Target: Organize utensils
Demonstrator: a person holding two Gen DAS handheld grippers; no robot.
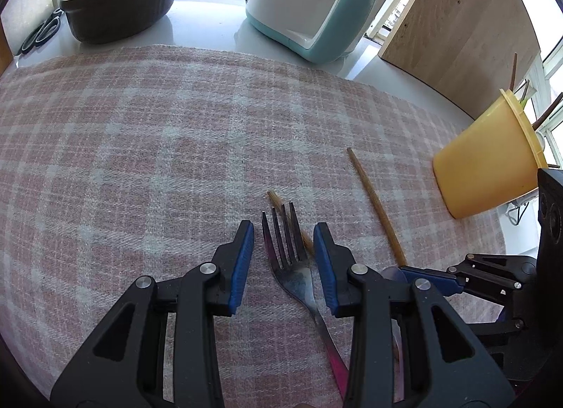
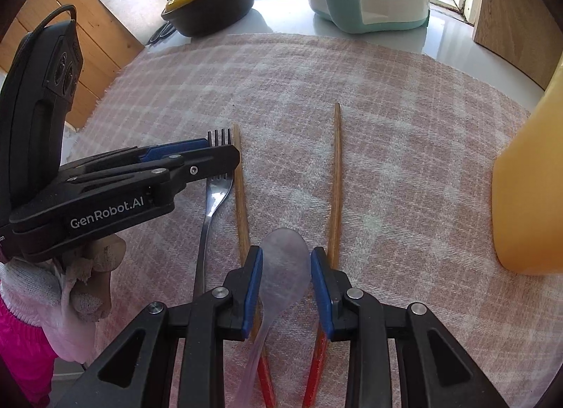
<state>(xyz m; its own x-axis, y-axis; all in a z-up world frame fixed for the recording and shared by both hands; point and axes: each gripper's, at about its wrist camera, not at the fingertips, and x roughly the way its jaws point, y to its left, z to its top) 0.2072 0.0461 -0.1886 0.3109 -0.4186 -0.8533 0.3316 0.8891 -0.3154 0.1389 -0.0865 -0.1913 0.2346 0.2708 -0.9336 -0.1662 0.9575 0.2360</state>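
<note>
While a pink plaid cloth (image 1: 176, 147) covers the sunlit tabletop (image 1: 207, 30), left claw (image 1: 283, 234) straddles the fork (image 1: 288, 267) unclenched; right claw (image 2: 286, 258) brackets the spoon (image 2: 285, 260), released.

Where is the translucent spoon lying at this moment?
In the right wrist view, the spoon lies on the checked cloth between the two chopsticks, bowl between the right claw's open jaws.

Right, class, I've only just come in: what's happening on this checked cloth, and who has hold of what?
A person holds a gripper in each hand over a pink checked cloth. The left gripper straddles the metal fork, jaws apart, not gripping. The right gripper brackets the translucent plastic spoon, also not clamped. Two wooden chopsticks with red ends lie beside them. The yellow plastic cup already holds some sticks.
</note>
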